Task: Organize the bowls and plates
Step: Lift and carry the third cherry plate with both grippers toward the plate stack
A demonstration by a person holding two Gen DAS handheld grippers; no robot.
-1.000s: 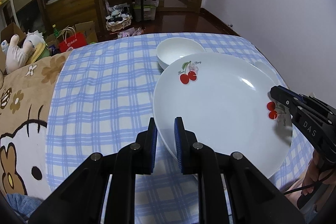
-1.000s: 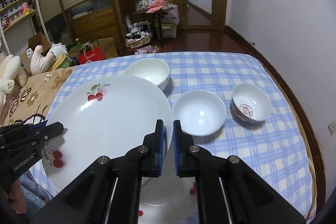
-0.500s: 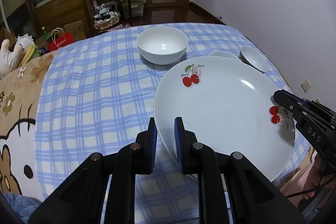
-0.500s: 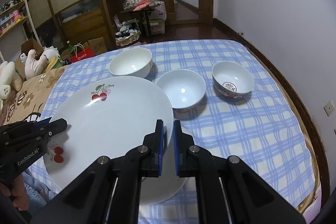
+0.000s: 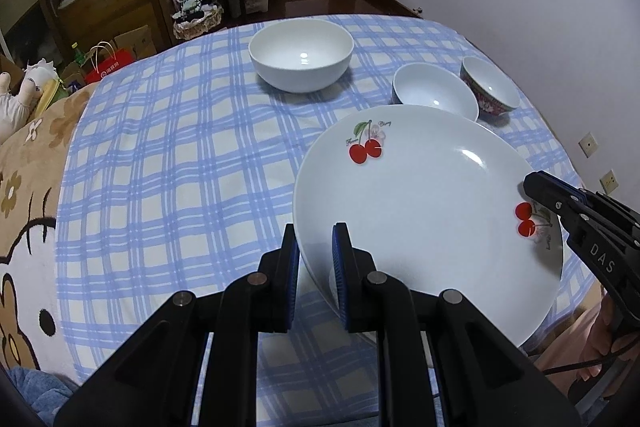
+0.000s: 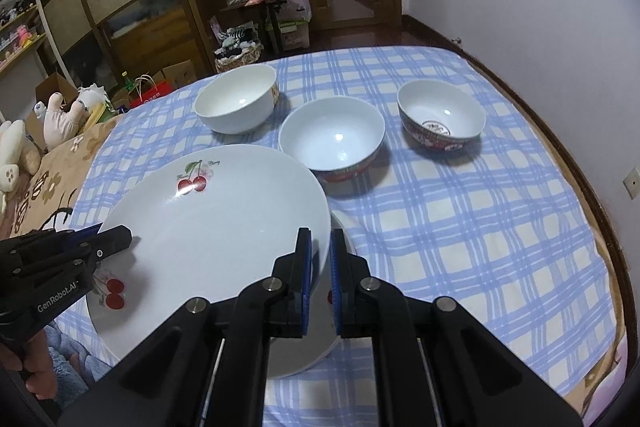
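Observation:
A large white plate with cherry prints (image 5: 424, 195) (image 6: 216, 211) hangs tilted, low over the blue-check table (image 5: 180, 167) (image 6: 460, 227). My left gripper (image 5: 314, 239) (image 6: 120, 239) is shut on its left rim. My right gripper (image 6: 319, 243) (image 5: 536, 187) is shut on the opposite rim. A second white plate (image 6: 349, 247) lies on the cloth under it, mostly hidden. Beyond stand a large white bowl (image 5: 301, 55) (image 6: 238, 99), a white bowl with a red band (image 5: 434, 95) (image 6: 332, 139) and a patterned bowl (image 5: 490, 91) (image 6: 440, 115).
A cartoon-print blanket (image 5: 24, 187) lies left of the cloth, with stuffed toys (image 6: 60, 115) behind it. The table's curved wooden edge (image 6: 580, 179) runs close to the white wall on the right. A person's hand (image 6: 36, 379) grips the left tool.
Both grippers have sunk with the cherry plate, bringing it closer to the cloth. In the left wrist view the two smaller bowls have come out from behind the plate's far rim.

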